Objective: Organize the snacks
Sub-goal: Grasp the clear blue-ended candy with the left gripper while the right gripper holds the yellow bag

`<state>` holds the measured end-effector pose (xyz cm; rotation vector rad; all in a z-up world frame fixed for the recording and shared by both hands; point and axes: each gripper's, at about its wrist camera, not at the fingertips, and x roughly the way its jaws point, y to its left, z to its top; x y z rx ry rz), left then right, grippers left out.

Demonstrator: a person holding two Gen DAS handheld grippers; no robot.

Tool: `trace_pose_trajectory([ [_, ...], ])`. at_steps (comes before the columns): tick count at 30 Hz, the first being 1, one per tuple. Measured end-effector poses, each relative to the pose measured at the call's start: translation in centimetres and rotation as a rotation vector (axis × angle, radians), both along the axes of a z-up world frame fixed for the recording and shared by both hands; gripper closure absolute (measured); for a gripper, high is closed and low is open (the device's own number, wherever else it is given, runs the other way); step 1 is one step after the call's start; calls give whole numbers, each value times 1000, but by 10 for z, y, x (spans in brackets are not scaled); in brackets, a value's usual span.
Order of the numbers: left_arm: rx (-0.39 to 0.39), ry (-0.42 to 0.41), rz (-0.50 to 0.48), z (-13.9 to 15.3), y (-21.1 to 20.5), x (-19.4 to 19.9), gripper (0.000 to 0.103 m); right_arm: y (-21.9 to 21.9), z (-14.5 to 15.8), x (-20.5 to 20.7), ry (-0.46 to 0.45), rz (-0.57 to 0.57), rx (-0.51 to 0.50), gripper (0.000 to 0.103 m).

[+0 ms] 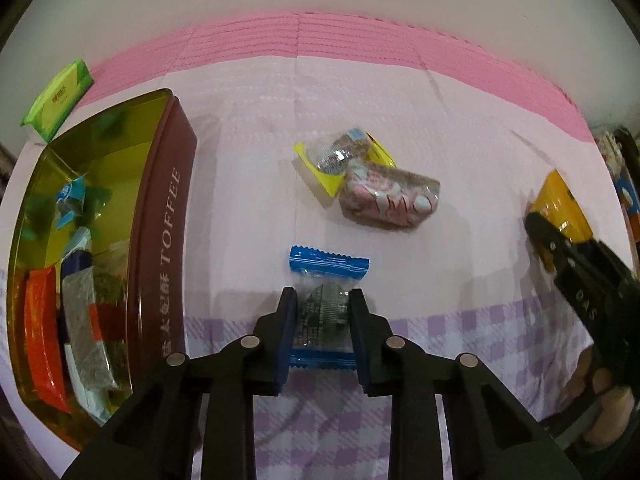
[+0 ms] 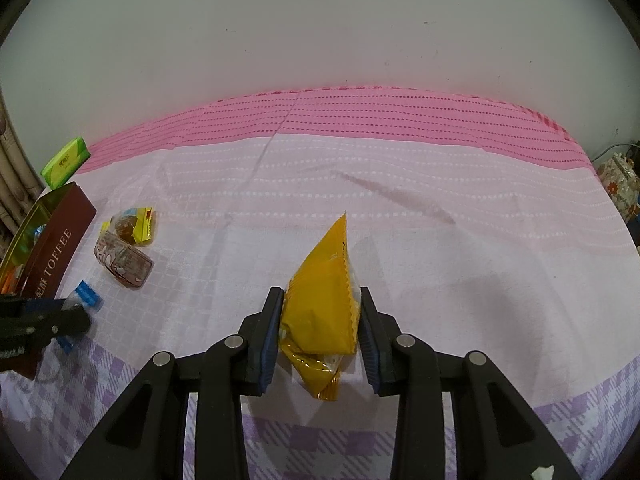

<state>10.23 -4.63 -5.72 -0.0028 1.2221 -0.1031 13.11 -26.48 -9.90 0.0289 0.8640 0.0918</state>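
Note:
My left gripper (image 1: 322,294) is shut on a clear snack packet with blue ends (image 1: 328,262) that lies on the tablecloth. Just to its left stands the brown TOFFEE tin (image 1: 168,216), whose gold inside holds several wrapped snacks. My right gripper (image 2: 320,292) is shut on an orange-yellow packet (image 2: 328,248), pinching its sides so that one corner points up. In the left wrist view, that gripper (image 1: 538,224) and its orange-yellow packet (image 1: 560,200) show at the far right. The right wrist view shows the left gripper (image 2: 80,316) low at the left.
A yellow-edged snack (image 1: 340,156) and a pink-patterned packet (image 1: 388,198) lie touching in the middle of the cloth. A green tissue pack (image 1: 58,98) sits behind the tin by the wall. The pink and lilac checked tablecloth (image 2: 440,240) covers the table.

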Motion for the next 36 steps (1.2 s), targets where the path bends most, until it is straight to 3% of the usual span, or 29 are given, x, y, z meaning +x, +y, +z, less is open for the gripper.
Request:
trace_pose_trajectory([
  [17, 22, -49, -31, 18, -4, -15, 78, 3, 0, 1, 2, -2, -22, 70],
  [24, 39, -113, -29, 37, -3, -20, 78, 3, 0, 2, 3, -2, -25, 70],
  [30, 57, -187, 12, 61, 17, -14, 78, 3, 0, 2, 3, -2, -29, 70],
  [36, 81, -212, 107, 75, 65, 1, 78, 4, 0, 2, 3, -2, -34, 70],
])
